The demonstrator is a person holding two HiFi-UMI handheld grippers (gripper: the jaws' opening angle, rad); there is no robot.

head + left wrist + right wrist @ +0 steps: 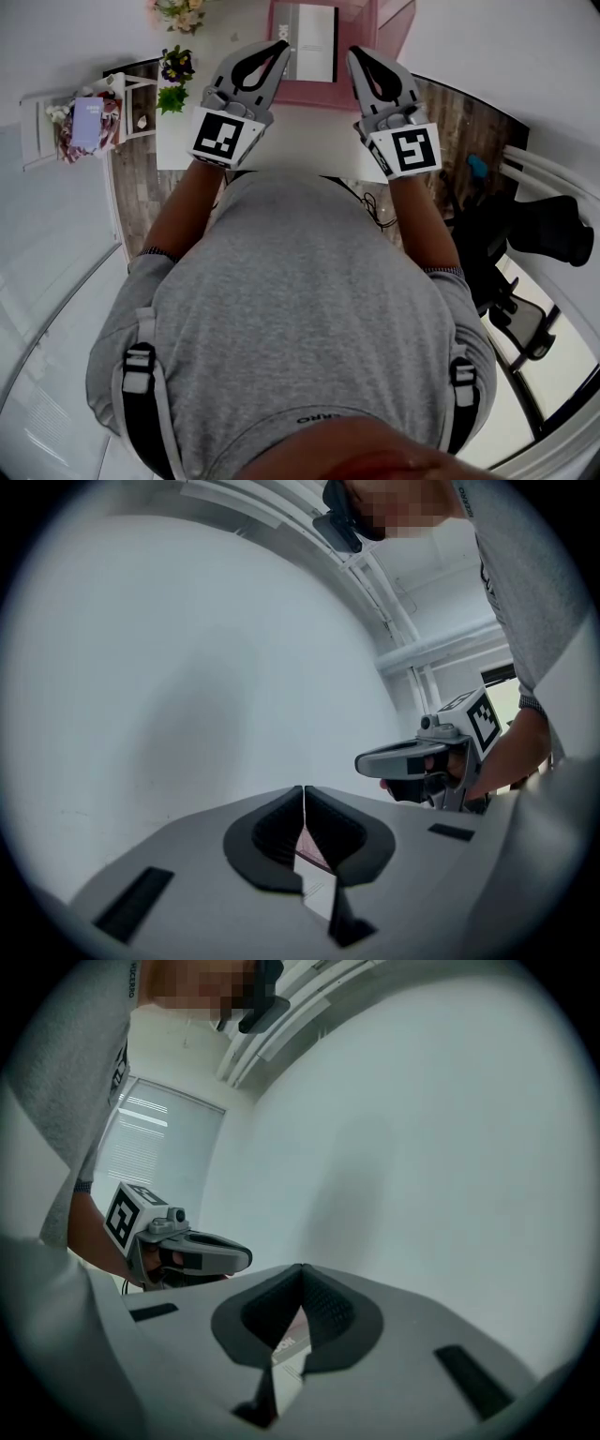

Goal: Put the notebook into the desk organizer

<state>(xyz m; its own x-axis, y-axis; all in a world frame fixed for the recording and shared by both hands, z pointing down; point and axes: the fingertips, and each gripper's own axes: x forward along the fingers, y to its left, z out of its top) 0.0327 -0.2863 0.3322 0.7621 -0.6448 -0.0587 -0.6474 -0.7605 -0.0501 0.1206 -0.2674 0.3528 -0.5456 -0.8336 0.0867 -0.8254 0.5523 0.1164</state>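
Well, both grippers have their jaws pressed fully together, tip to tip, with nothing caught between the pads. The left gripper (304, 791) and the right gripper (302, 1267) are held side by side and well apart, noses up, each facing a bare white wall (187, 667) with free room ahead of and above the jaws.

From the head view, the notebook (311, 42) lies flat in the gap between the two sets of jaw tips. Its left edge is just beside the left tips and its right edge is near the right tips. It rests against the pink desk organizer (386, 19), whose walls rise just beyond the right jaws; whether it sits inside a compartment cannot be told.

Below and behind both sets of jaws runs a bare strip of white desk (309, 127). Outside the left jaws, a small potted plant (173, 80) stands near the desk's edge.
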